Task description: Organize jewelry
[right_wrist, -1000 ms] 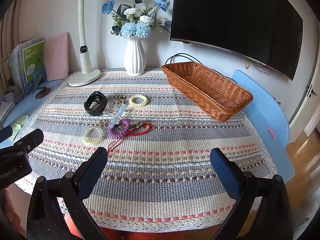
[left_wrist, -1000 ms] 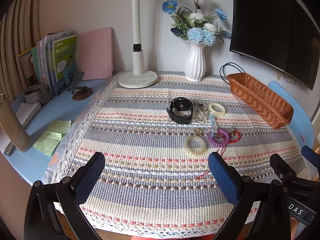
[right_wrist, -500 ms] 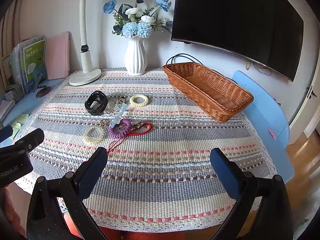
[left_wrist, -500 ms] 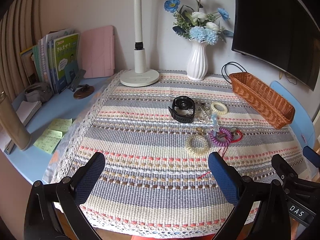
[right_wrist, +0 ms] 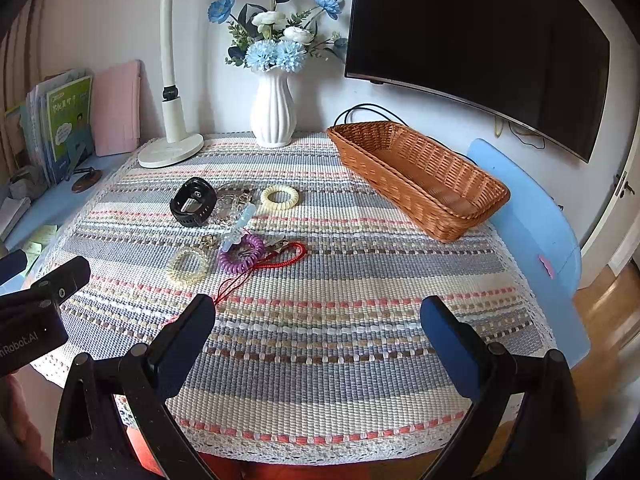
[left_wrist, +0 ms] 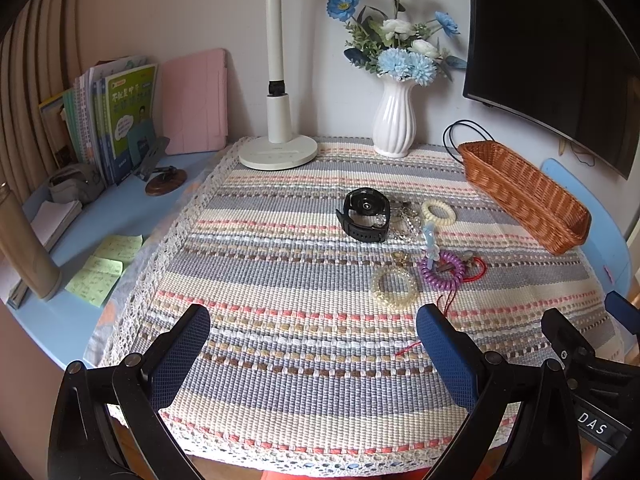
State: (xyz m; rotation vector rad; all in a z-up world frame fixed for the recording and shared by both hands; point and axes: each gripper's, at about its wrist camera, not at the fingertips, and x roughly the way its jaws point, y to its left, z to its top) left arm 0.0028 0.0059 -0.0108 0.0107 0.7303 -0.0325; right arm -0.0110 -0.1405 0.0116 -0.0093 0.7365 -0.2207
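Observation:
Jewelry lies in a cluster mid-cloth: a black watch (left_wrist: 365, 215) (right_wrist: 193, 201), a cream coil band (left_wrist: 438, 213) (right_wrist: 279, 197), a pale bead bracelet (left_wrist: 394, 288) (right_wrist: 187, 266), a purple coil band (left_wrist: 442, 270) (right_wrist: 241, 253), a red cord (right_wrist: 285, 257) and clear chains (right_wrist: 231, 205). A brown wicker basket (left_wrist: 524, 194) (right_wrist: 420, 178) stands empty to the right. My left gripper (left_wrist: 312, 356) is open and empty above the near cloth edge. My right gripper (right_wrist: 318, 346) is open and empty, right of the cluster.
A white vase of blue flowers (right_wrist: 274, 114) and a white desk lamp (left_wrist: 278, 152) stand at the back. Books (left_wrist: 116, 120), sticky notes (left_wrist: 104, 268) and a tan cylinder (left_wrist: 24, 248) sit at the left. A dark screen (right_wrist: 476, 36) hangs on the wall.
Both grippers have drifted slightly back from the table, so the scene sits a little farther away. Nothing on the cloth has moved.

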